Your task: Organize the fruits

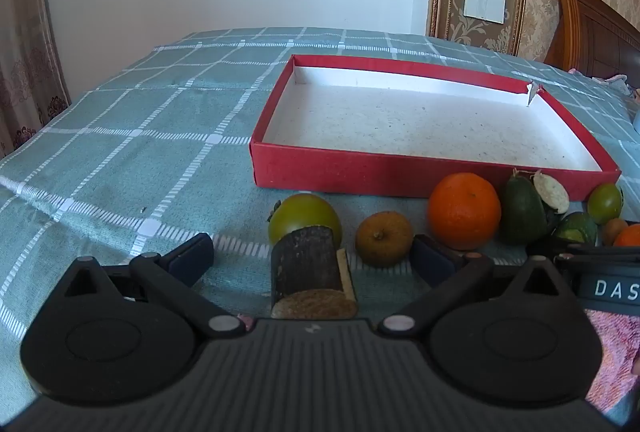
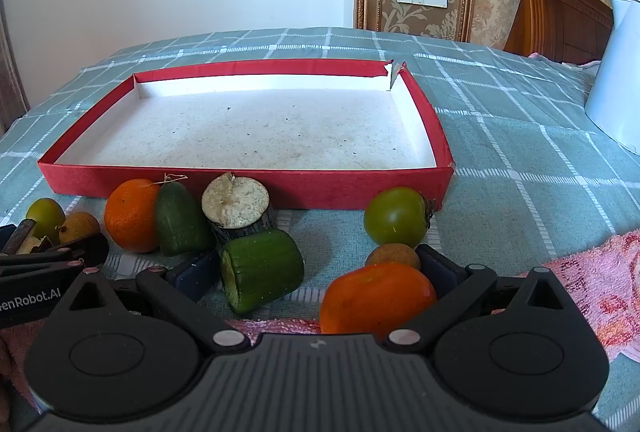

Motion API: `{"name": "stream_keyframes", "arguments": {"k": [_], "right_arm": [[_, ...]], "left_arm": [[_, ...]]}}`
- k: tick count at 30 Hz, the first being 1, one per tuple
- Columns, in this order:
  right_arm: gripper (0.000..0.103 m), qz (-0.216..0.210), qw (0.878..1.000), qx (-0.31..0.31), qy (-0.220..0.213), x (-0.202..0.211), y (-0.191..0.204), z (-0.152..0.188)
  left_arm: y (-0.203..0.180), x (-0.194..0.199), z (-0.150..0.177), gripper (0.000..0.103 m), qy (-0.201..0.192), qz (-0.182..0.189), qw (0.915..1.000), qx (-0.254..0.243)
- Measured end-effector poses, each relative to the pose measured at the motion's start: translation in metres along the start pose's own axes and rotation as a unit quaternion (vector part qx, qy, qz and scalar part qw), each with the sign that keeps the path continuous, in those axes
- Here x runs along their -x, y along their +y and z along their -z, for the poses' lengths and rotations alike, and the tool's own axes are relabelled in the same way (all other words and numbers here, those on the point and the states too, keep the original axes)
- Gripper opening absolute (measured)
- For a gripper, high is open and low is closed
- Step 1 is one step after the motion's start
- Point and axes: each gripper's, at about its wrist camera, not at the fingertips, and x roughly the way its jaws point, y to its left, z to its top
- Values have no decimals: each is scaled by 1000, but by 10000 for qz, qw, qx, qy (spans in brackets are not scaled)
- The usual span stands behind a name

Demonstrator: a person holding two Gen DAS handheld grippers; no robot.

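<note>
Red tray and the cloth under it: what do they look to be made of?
Red tray: looks like cardboard, matte red paper or felt-like covering outside, speckled off-white board inside; the far right corner is torn open, showing thin pale board. Cloth: woven fabric, matte teal with a white grid, lying in soft folds, probably a cotton-type bedspread, though the fibre cannot be told.

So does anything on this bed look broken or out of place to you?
Yes: the red box has a torn far right corner, split open with a flap sticking up. Also, all the fruit lies outside along its near wall, and a white kettle stands on the bedspread.
</note>
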Motion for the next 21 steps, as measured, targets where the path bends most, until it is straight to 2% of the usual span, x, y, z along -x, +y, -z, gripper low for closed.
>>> {"name": "stream_keyframes", "arguments": {"k": [21], "right_arm": [[103,-12,10000,3,-10,1,-1,0]], "left_arm": [[2,-2,-4,103,104,30,9999,-43]]}}
